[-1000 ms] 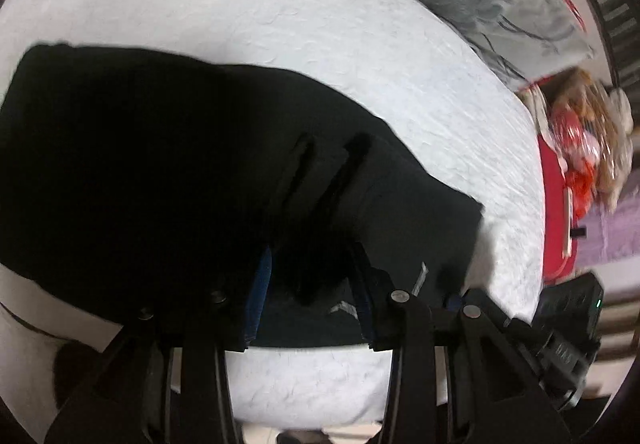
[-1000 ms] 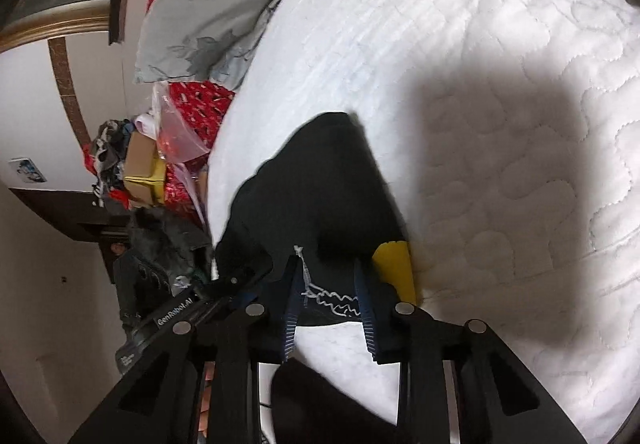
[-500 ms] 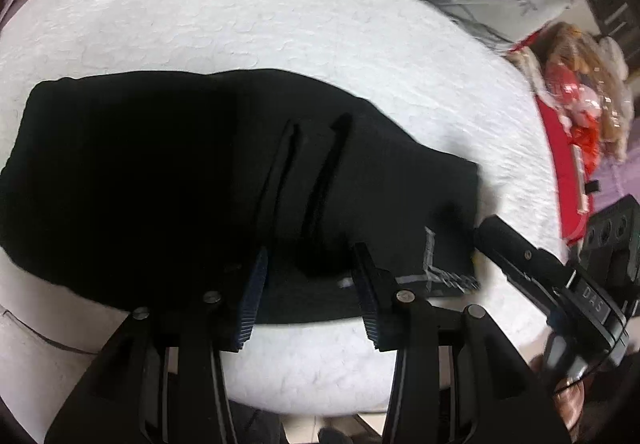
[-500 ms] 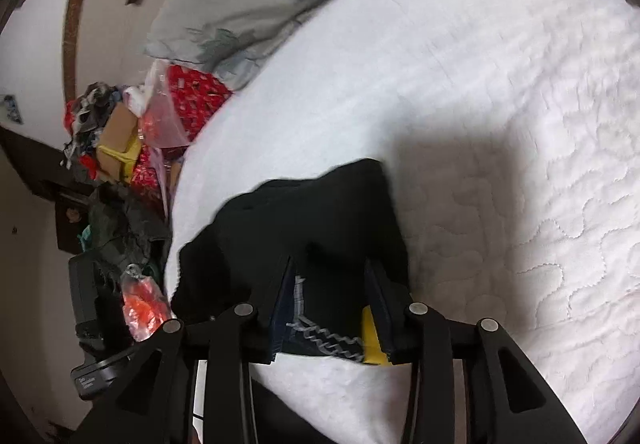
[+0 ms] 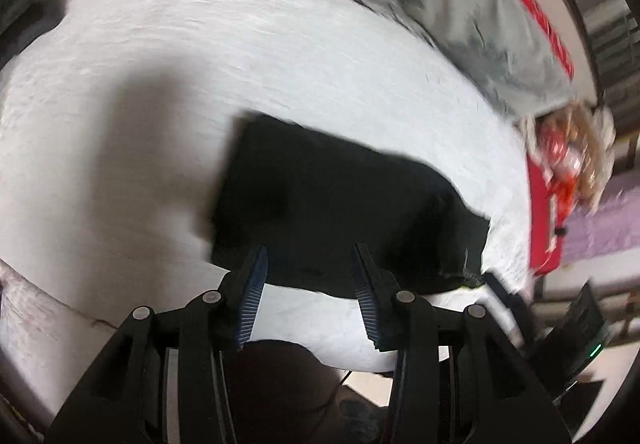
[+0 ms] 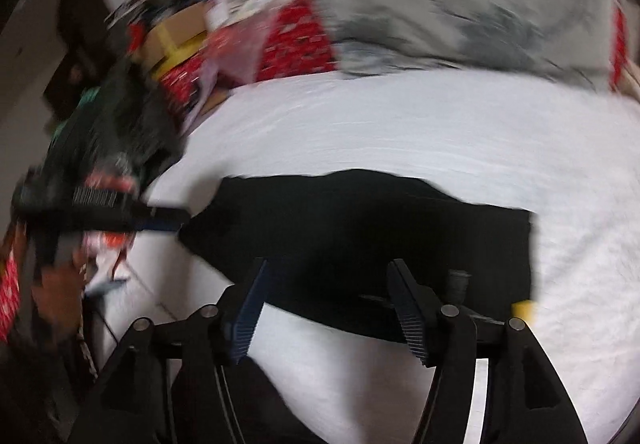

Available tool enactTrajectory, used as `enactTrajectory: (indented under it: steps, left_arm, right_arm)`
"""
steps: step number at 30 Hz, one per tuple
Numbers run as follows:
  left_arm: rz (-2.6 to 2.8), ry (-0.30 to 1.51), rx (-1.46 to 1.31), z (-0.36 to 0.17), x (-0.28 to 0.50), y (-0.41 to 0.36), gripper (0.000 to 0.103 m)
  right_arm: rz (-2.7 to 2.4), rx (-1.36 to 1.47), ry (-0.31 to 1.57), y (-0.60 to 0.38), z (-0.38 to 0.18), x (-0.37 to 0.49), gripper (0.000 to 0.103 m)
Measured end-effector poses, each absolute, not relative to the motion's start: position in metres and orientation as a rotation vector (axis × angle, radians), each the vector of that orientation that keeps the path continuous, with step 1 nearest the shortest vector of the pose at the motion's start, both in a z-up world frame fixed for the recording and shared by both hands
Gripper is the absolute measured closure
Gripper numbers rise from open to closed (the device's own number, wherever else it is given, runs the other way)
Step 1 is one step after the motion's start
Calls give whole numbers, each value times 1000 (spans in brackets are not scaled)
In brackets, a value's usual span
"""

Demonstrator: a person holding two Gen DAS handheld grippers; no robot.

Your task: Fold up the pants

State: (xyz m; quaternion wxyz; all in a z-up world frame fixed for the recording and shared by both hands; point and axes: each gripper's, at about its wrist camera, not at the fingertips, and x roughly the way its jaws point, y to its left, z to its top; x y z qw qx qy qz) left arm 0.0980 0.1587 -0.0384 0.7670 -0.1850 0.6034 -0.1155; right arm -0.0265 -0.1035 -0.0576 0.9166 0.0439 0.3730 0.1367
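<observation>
The black pants are seen lying as a compact, roughly rectangular bundle near the front edge of the white quilted mattress, with a grey floral pillow far behind them and red bedding at the far edge. In the left wrist view, the left gripper is held above the near edge of the bundle with its jaws moderately apart and nothing between them. In the right wrist view, the right gripper is likewise held over the near edge; its jaws have just been opening and now stand wide, with no cloth caught between the pads. A small yellow tag is visible at the bundle's near right corner. The step in hand is judged to be the release after a fold has been laid down. Whether a further fold is wanted cannot be told; if so, one short end would have to be pinched by both grippers and carried across to the other, the edges being kept aligned.
</observation>
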Motion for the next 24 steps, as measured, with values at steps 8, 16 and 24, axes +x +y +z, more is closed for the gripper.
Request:
enactTrajectory:
  steps: [8, 16, 24]
  left_arm:
    - [-279, 1387, -427, -59, 135, 198, 58]
    - [-366, 1458, -402, -79, 169, 196, 58]
    - [-404, 1537, -292, -96, 205, 173, 58]
  right_arm:
    - [337, -121, 736, 19, -83, -17, 27]
    - [320, -271, 737, 84, -117, -5, 27]
    - [221, -357, 718, 108, -136, 16, 27]
